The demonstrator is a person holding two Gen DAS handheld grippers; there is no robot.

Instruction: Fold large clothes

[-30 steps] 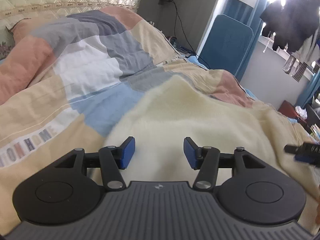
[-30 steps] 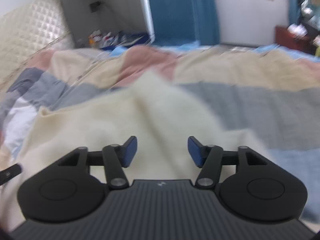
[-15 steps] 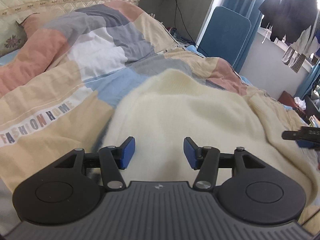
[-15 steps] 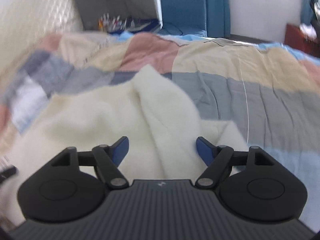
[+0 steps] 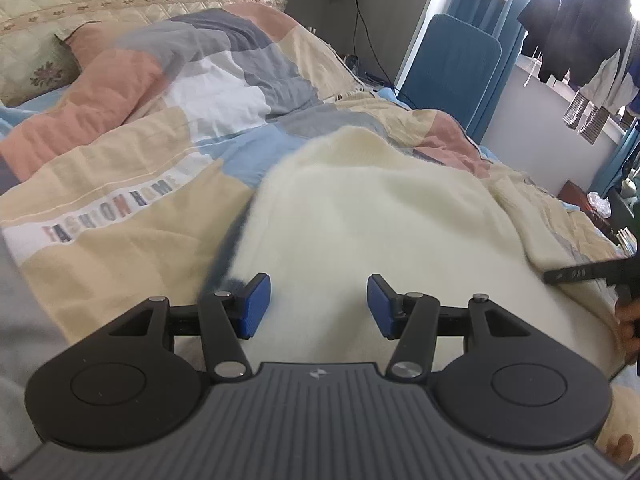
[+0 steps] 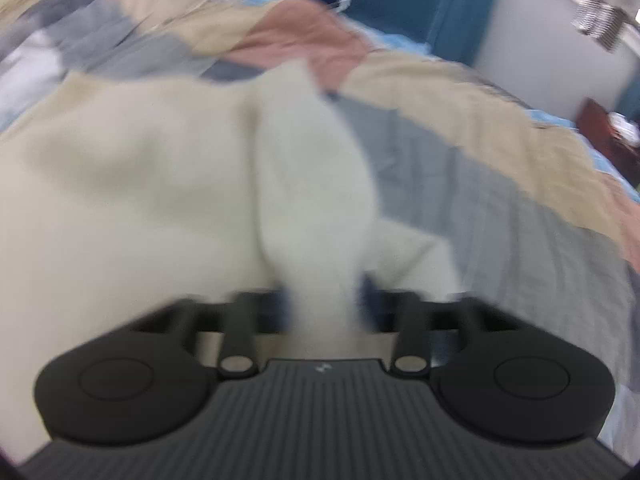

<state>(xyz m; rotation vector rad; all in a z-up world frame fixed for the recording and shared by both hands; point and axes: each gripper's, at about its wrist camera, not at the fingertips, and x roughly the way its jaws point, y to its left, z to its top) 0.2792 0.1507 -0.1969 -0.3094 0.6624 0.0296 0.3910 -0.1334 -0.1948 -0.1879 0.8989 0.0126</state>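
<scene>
- Right gripper [image 6: 322, 306] jaws, wide half a second before, were closing on a cream garment [image 6: 312, 184] fold.
- Left gripper [image 5: 319, 306] stayed half-open, empty; only its view showed the quilt [image 5: 120, 200] lettering at 9 o'clock.

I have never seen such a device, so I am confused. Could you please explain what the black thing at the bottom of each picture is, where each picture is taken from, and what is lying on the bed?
There is no robot here. A person holds a hand tool in each hand; each tool has two fingers with blue pads and a wide-angle camera that looks forward along those fingers. The black shape at the bottom is the tool itself.

One picture comes from the left gripper, the other from the right gripper.

On the bed lies a patchwork quilt printed with "FASHION HOME". On top of it lies a large cream fleece garment, which is to be folded.

The left gripper is open above the fleece and holds nothing. The right gripper's jaws are closing, with a ridge of the fleece between them; this picture is blurred.
</scene>
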